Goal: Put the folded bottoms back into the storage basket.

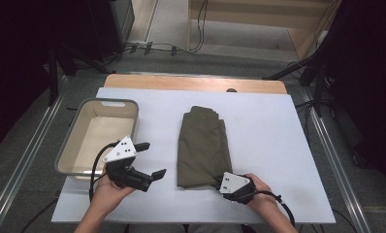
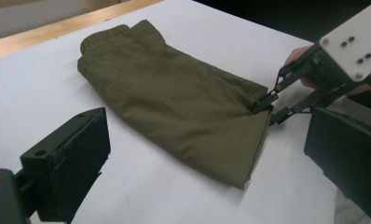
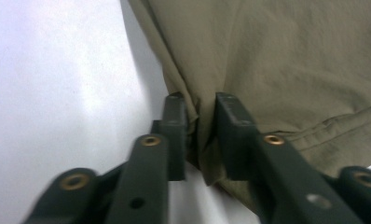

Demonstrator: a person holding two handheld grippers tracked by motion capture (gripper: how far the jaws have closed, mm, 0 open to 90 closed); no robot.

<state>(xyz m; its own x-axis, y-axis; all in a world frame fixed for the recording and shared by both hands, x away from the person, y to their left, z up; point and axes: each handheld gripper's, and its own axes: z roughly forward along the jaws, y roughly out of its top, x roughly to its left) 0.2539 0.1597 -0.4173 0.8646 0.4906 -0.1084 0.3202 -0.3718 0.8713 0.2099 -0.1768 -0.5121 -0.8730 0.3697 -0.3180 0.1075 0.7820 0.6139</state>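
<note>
- White sheeting covers the table (image 1: 278, 160), with a wooden edge at the far side and grey floor, cables and dark stands beyond.
- At the middle of the sheet lies a folded olive garment (image 1: 203, 145), its ribbed band toward the far side and its near hem close to the person.
- Left of it stands a grey tub (image 1: 67, 150) that looks empty.
- The right gripper (image 1: 219, 183) sits at the garment's near right corner, jaws pinched on a fold of the hem.
- The left gripper (image 1: 152, 160) hovers between tub and garment, jaws wide apart and holding nothing.
- Handling, as a judgement: the cloth looks light, soft and limp, not fragile, and somewhat smooth. It will likely sag and unfold if lifted by one corner, so a second hold on the opposite near corner or along the folded edge seems wise.
- The right gripper view shows the fabric (image 3: 277, 60) bunched between the two jaws, a contact too small to read from above.
- The left gripper view shows the stacked layers at the near hem (image 2: 256, 149) and the ribbed band (image 2: 104, 37); the high view alone places the tub beside the garment.
</note>
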